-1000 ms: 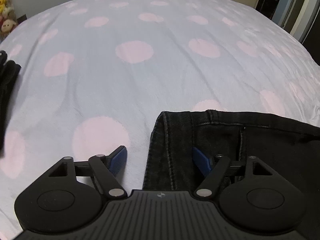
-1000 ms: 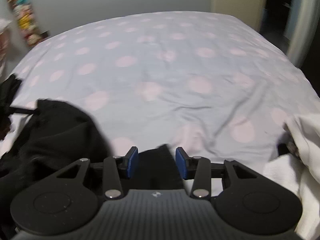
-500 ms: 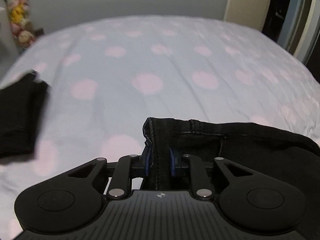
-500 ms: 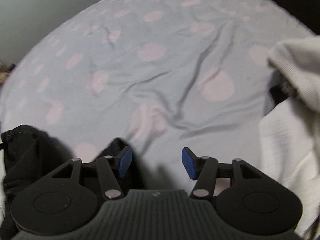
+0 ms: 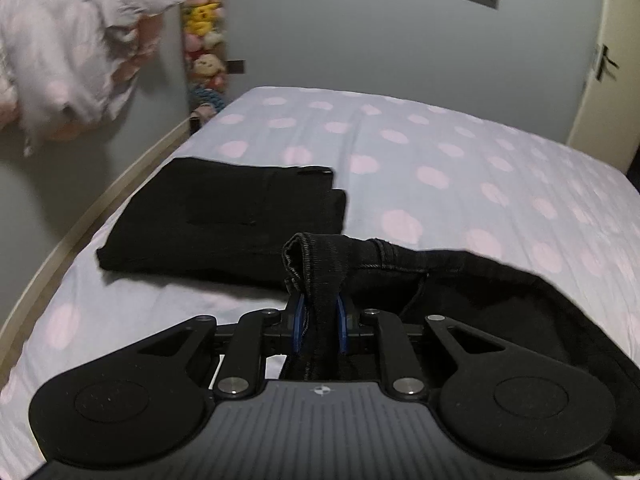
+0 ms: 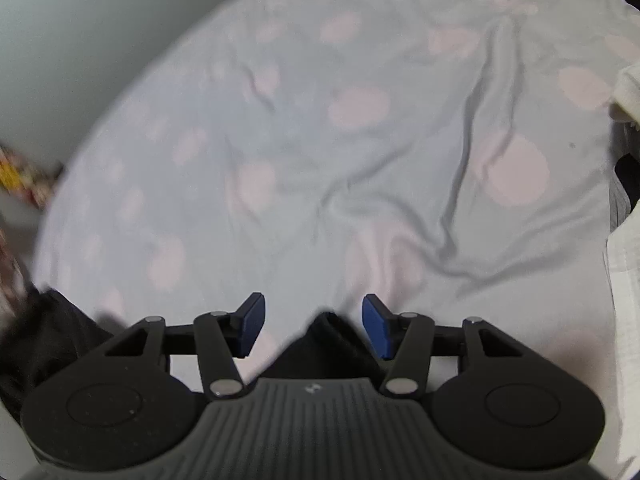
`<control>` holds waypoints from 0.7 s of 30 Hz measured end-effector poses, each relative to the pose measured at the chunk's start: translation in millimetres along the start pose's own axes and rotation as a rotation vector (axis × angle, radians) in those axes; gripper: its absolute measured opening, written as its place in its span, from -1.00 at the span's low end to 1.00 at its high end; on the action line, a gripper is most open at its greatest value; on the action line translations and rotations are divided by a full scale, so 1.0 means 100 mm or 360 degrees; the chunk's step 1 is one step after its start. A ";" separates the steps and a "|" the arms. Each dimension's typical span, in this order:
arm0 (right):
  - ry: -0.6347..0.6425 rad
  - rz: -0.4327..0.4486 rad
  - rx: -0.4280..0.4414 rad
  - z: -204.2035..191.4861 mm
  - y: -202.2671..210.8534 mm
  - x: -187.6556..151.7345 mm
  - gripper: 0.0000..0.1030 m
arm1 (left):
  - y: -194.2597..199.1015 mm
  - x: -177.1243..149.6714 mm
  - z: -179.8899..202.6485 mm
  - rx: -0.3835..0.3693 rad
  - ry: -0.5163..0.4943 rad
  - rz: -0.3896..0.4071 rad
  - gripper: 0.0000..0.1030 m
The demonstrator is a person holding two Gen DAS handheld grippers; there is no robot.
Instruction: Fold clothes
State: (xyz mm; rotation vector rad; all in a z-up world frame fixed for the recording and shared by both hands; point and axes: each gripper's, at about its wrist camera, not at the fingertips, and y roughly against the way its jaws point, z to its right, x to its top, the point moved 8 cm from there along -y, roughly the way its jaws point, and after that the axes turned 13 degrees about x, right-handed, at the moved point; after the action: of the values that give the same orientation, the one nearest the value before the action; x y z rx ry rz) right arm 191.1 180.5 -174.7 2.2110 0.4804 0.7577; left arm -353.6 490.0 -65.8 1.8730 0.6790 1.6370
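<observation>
A folded black garment (image 5: 224, 216) lay on the spotted bed (image 5: 460, 168) just beyond my left fingers (image 5: 319, 322), plush toys (image 5: 202, 36) stacked against the wall behind. White cloth (image 6: 624, 264) sat at the right edge. My left fingers were pinched tight on the dark jeans (image 5: 460, 280) at their lifted hem. My right fingers (image 6: 313, 326) stood wide apart, empty, a dark fabric tip (image 6: 328, 344) between them.

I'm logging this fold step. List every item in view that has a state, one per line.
Left gripper: shut on the black jeans.
Black jeans: unfolded, one edge lifted and pinched, the rest draped on the bed.
Folded black garment: folded, lying flat.
Right gripper: open, holding nothing.
Polka-dot bedsheet: wrinkled.
White garment: unfolded, at the bed's edge.
</observation>
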 end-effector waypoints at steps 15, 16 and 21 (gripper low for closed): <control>0.0439 -0.0044 -0.0068 -0.15 0.67 -0.20 0.00 | 0.18 -0.14 -0.15 -0.0059 0.0102 0.0036 -0.62; 0.0502 -0.0057 -0.0067 -0.17 0.78 -0.22 0.01 | 0.18 -0.15 -0.14 -0.0055 0.0100 0.0036 -0.62; 0.0755 -0.0188 -0.0140 -0.05 0.99 -0.50 0.14 | 0.22 -0.15 -0.12 -0.0035 0.0100 0.0035 -0.62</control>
State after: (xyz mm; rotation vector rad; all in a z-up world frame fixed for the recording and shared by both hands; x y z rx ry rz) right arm 160.5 90.8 -117.2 1.8966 0.7843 1.2191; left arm -367.0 464.7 -59.6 1.8262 0.6658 1.7164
